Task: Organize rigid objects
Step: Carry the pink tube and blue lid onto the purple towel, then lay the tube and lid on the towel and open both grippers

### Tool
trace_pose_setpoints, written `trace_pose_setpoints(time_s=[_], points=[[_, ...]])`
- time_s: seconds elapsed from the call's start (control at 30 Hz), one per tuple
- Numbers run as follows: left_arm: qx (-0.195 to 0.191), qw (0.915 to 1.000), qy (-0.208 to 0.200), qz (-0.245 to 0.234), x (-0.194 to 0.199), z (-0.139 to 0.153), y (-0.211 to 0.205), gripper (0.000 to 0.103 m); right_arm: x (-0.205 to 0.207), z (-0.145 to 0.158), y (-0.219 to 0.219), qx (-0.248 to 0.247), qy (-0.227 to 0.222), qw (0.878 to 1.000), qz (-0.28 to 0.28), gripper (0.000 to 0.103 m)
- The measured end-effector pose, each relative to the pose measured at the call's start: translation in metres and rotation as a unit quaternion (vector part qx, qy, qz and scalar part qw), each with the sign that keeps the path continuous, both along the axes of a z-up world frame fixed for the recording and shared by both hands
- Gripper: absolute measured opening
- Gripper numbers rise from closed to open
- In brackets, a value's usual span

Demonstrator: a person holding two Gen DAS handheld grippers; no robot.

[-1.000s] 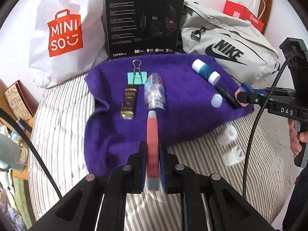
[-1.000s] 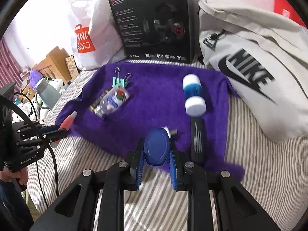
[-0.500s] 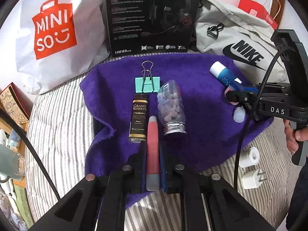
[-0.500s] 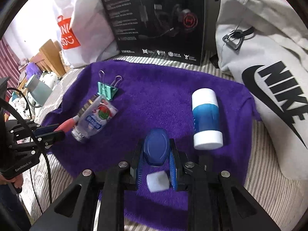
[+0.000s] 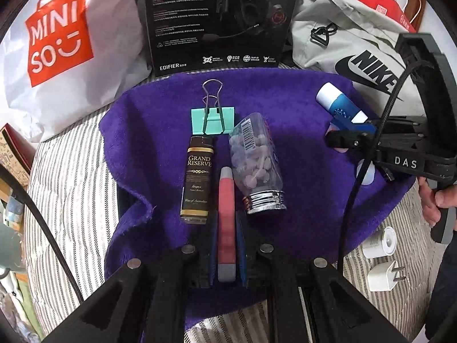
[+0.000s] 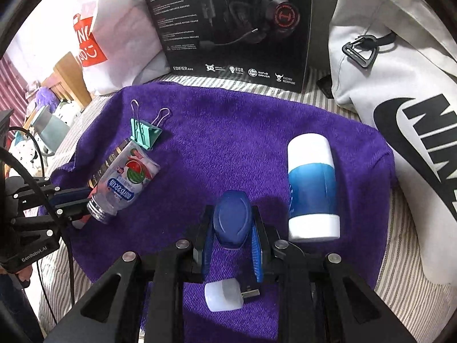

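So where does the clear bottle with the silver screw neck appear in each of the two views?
Left wrist view: the clear bottle lies centre frame on the purple towel, silver neck toward the camera, right of the red pen.
Right wrist view: the same bottle lies at left, neck toward the lower left.
Shared landmark: the teal binder clip beside its far end.

A black headset box (image 5: 220, 20) stands upright behind the purple towel (image 6: 228, 131). A white Miniso bag (image 5: 62, 43) sits left of it. A grey Nike bag (image 6: 400, 91) lies right.
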State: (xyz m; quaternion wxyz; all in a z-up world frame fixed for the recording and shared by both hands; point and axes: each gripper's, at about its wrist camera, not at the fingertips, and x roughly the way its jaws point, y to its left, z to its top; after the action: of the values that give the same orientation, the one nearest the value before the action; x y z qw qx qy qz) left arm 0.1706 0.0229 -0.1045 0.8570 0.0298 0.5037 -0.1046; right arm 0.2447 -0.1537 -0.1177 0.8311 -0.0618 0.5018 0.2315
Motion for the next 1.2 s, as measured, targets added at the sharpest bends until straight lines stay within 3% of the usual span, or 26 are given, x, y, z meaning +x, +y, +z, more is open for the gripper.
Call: trace_pose_setpoints(time_s=[0.53,0.63,0.67,0.77,0.9,1.07,1.2], points=[[0.008,0.9999,0.011,0.008,-0.009,-0.004,0.0,0.013,-0.003,-0.002,0.002,-0.006,0.001,1.0,0.017,0.027],[0.014,0.9997,0.011,0.014,-0.012,-0.002,0.002,0.025,-0.005,0.0,-0.001,0.0,0.003,1.0,0.015,0.042],[0.015,0.9997,0.01,0.016,-0.013,-0.001,0.003,0.034,-0.006,0.001,-0.002,-0.002,0.001,1.0,0.012,0.045],[0.02,0.9995,0.003,0.023,-0.019,0.006,0.005,0.055,-0.012,0.008,-0.006,-0.002,-0.003,1.0,0.009,0.045],[0.022,0.9993,-0.011,0.029,-0.032,0.02,0.007,0.062,-0.026,0.024,-0.015,-0.002,-0.016,1.0,-0.003,0.051],[0.02,0.9989,-0.029,0.031,-0.058,0.036,0.0,0.072,-0.062,0.048,-0.033,-0.001,-0.045,0.999,-0.027,0.069],[0.015,0.9989,-0.032,0.03,-0.08,0.04,-0.01,0.079,-0.099,0.059,-0.057,0.004,-0.056,0.997,-0.06,0.077]])
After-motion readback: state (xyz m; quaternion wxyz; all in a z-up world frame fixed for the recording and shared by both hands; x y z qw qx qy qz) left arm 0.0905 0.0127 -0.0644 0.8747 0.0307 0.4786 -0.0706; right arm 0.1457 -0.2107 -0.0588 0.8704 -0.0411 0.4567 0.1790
